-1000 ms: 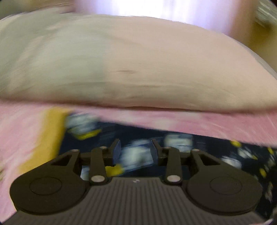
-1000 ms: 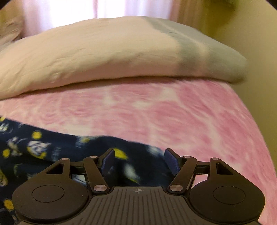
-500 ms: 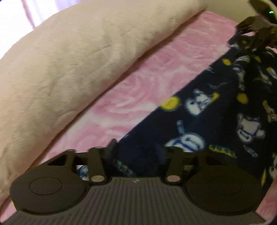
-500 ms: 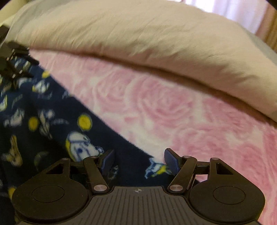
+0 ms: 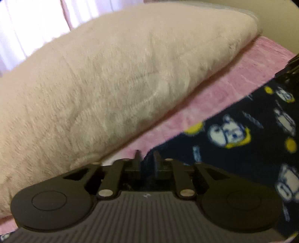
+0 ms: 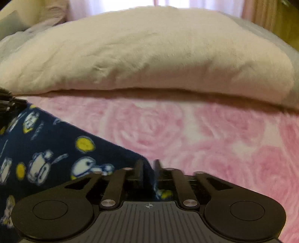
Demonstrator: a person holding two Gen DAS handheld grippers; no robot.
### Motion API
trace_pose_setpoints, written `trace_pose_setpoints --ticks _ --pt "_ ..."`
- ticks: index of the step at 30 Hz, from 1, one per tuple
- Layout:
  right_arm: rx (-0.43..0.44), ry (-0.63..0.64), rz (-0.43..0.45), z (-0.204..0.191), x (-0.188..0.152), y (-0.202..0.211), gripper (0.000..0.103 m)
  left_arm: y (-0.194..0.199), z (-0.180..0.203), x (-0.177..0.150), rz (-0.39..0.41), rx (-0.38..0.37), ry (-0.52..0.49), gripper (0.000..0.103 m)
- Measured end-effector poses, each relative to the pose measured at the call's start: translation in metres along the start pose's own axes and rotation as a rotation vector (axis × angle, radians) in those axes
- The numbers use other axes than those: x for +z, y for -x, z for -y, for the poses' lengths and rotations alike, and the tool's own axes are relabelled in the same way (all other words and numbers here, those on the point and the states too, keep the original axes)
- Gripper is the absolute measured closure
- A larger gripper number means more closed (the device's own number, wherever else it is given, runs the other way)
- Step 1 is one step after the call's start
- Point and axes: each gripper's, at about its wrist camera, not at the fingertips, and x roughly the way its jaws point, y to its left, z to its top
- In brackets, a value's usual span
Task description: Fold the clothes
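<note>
In the left wrist view, my left gripper (image 5: pixel 146 158) sits at the lower centre of the frame, its jaws drawn in narrow and pinching a corner edge of the navy fleece garment (image 5: pixel 243 149); those jaws have eased slightly apart in the last moment, yet the cloth is clamped between them. The garment, printed with white cartoon figures and yellow dots, fills the right side and lower right of the frame, lying on a pink rose-patterned blanket (image 5: pixel 233 84) that runs as a diagonal band from lower left to upper right. A big cream plush pillow (image 5: pixel 112 84) takes up the whole upper left and centre, resting on the blanket. At the far right edge a dark bit of the other gripper shows at the garment's far corner, too blurred to read in detail. In the right wrist view, my right gripper (image 6: pixel 148 168) is at the lower centre, its jaws having just been closing, now narrow and gripping the garment's (image 6: pixel 46 149) near corner. The garment spreads across the lower left of the frame, the pink blanket (image 6: pixel 214 134) covers the middle and right, and the cream pillow (image 6: pixel 149 56) spans the top, with bright curtains (image 6: pixel 130 4) behind it.
</note>
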Motion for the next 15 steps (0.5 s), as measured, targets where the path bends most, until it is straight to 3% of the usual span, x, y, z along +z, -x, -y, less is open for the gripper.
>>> trace_pose_setpoints --ticks 2,5,7,11,15 --pt "-0.039 -0.096 0.081 0.015 -0.002 0.020 0.038 0.017 -0.008 -0.001 0.034 -0.013 0.126 0.073" --pt "-0.075 -0.326 0.190 0.065 -0.011 0.072 0.037 0.048 -0.025 -0.012 0.076 -0.008 0.336 0.072" --pt "-0.077 -0.450 0.201 0.101 -0.023 0.105 0.038 0.065 -0.035 -0.026 0.074 -0.008 0.479 0.072" --pt "-0.088 -0.321 0.105 0.112 -0.052 0.139 0.038 0.096 -0.033 -0.058 0.063 -0.016 0.694 0.073" --pt "-0.083 -0.096 0.010 0.084 -0.073 0.138 0.038 0.127 -0.009 -0.076 0.042 -0.007 0.735 0.074"
